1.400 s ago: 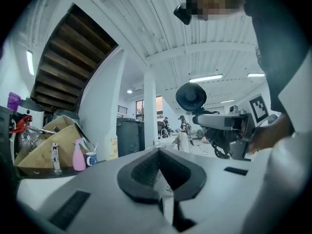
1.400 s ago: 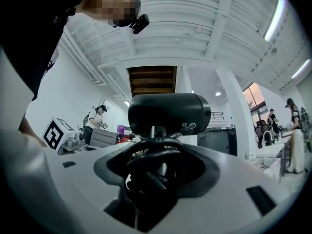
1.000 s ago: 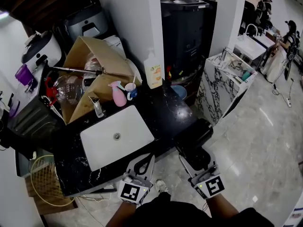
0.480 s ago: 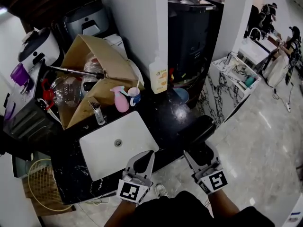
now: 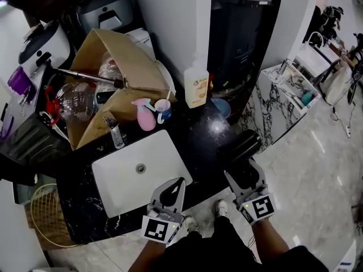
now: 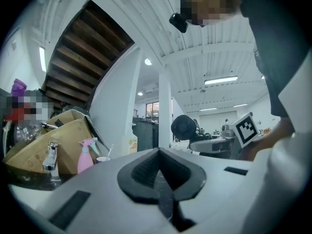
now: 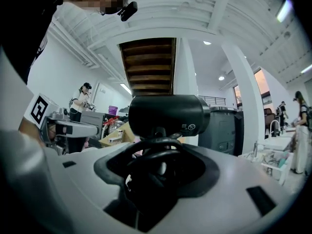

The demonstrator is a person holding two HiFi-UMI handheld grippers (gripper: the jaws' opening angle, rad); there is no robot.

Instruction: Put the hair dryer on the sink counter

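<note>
A black hair dryer [image 5: 239,147] is held in my right gripper [image 5: 241,170], jaws shut on its handle, its barrel over the right end of the black sink counter [image 5: 212,130]. In the right gripper view the hair dryer [image 7: 168,115] fills the middle, its cord coiled between the jaws. My left gripper [image 5: 170,192] hovers at the counter's front edge below the white basin [image 5: 142,171]; its jaws meet at the tip with nothing between them [image 6: 161,179].
A faucet [image 5: 113,130], pink spray bottle [image 5: 143,115], cup [image 5: 163,110] and soap bottle [image 5: 196,87] stand behind the basin. An open cardboard box [image 5: 110,89] and clutter sit at back left. A marble-patterned cabinet [image 5: 283,98] stands right, over pale floor.
Both grippers have shifted slightly forward and right toward the counter; the hair dryer stays held in the right gripper, now over the counter's right end.
</note>
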